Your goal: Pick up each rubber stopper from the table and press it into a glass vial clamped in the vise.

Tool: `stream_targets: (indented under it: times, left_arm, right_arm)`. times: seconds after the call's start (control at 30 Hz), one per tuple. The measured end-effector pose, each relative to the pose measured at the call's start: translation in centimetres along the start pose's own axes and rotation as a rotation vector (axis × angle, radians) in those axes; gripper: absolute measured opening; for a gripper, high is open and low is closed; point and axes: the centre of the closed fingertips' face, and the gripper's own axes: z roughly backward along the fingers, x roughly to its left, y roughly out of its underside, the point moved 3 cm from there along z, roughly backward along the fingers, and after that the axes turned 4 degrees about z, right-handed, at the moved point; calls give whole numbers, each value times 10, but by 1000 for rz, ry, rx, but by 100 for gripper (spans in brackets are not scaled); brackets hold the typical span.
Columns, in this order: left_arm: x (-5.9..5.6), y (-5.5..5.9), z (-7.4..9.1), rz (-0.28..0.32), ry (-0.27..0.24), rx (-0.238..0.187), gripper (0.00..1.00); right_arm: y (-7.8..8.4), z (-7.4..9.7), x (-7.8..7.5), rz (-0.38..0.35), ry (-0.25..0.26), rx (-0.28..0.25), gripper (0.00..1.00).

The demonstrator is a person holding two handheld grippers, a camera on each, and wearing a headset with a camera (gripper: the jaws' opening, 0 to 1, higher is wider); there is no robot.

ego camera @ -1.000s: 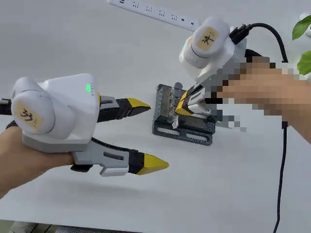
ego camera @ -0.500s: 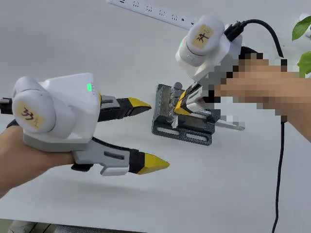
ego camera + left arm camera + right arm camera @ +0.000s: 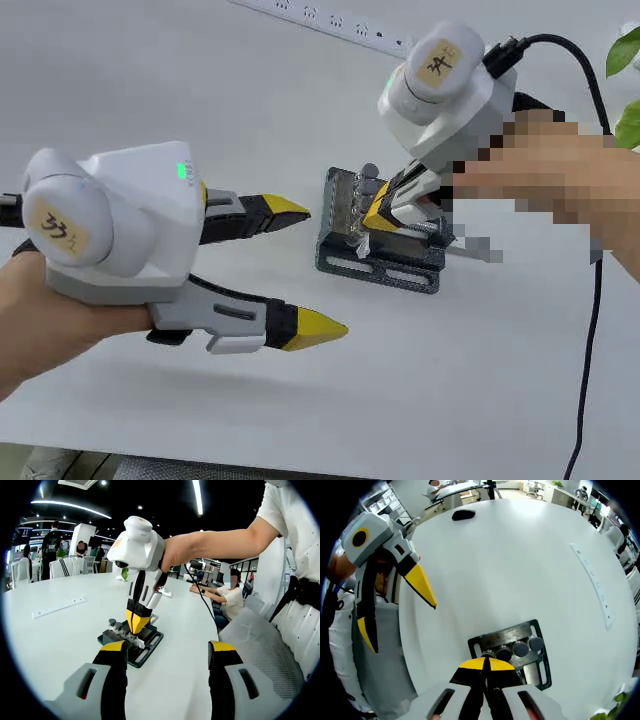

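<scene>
The white tabletop (image 3: 250, 90) carries the work; at the left of the head view the left gripper (image 3: 320, 268) hovers with its jaws spread wide and nothing between them, well apart from the job. At the upper right of that view the right gripper (image 3: 378, 218) points steeply down onto the vise (image 3: 380, 265), jaws drawn together; in the right gripper view its yellow tips (image 3: 485, 664) sit at the bottom centre, right over the near end of the clamped row. I cannot tell whether a stopper is pinched there or merely lies under them.

The glass vials (image 3: 355, 205) stand upright in a line in the vise, just left of the tips. Three dark rubber stoppers (image 3: 521, 649) already cap the vials to the right of the tips in the right gripper view.

The step looks like seating the last stopper of the row. To do it well, push straight down along the vial's axis, tips centred on the stopper; any sideways lean would load the glass neck; ease on the force rather than jab; let go only once it sits level with its neighbours.
</scene>
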Motion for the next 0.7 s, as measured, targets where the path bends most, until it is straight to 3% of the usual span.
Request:
stream_targets:
  times: [0.7]
  left_arm:
    - [0,2,0,2,1,3,64]
  right_arm:
    - [-3,1,-5,-24,28,-46,0]
